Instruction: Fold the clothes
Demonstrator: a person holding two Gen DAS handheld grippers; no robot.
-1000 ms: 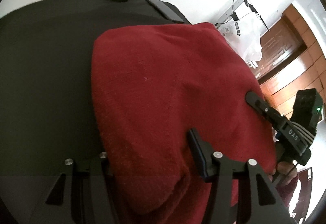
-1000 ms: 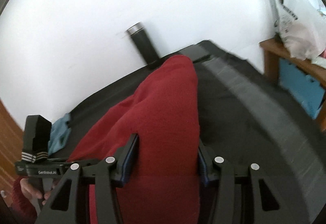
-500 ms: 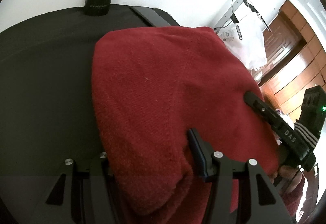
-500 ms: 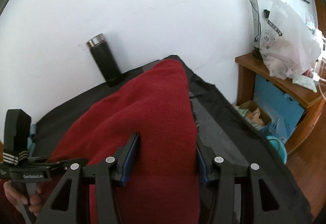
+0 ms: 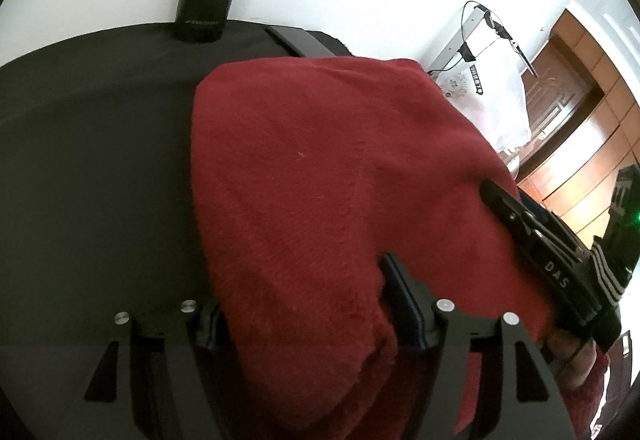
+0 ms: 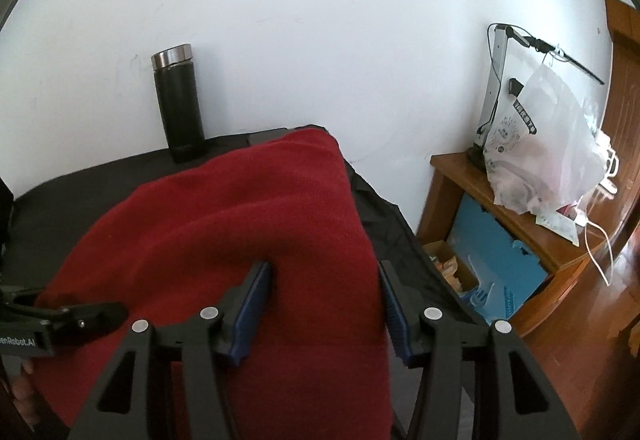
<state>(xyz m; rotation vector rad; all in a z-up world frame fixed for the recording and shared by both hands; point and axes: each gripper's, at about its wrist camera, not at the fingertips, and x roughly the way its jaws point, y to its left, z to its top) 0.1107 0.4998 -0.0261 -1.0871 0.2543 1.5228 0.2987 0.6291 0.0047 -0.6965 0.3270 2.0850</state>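
Observation:
A folded red knit garment [image 5: 320, 180] lies on the black table [image 5: 80, 160], bunched up between both pairs of jaws. My left gripper [image 5: 296, 288] has its near-left end between its pads; the jaws are opening, with cloth still filling the gap and touching both pads. One finger [image 5: 532, 236] of the right gripper rests on its right side. In the right wrist view the garment [image 6: 240, 220] runs toward the table's far corner. My right gripper [image 6: 323, 268] has its near-right end; the left pad dents the cloth as the jaws open slightly. The left gripper's finger [image 6: 80, 316] shows at lower left.
A black flask [image 6: 178, 108] with a steel cap stands at the table's far edge against the white wall. Right of the table is a wooden shelf [image 6: 500, 208] with a white plastic bag [image 6: 548, 144], a desk lamp and a blue box [image 6: 492, 252]. Wooden floor lies below.
Both grippers carried the garment toward the far edge, so the flask looms nearer. The right wrist view rolled level. Both pairs of jaws stand a little wider around the cloth.

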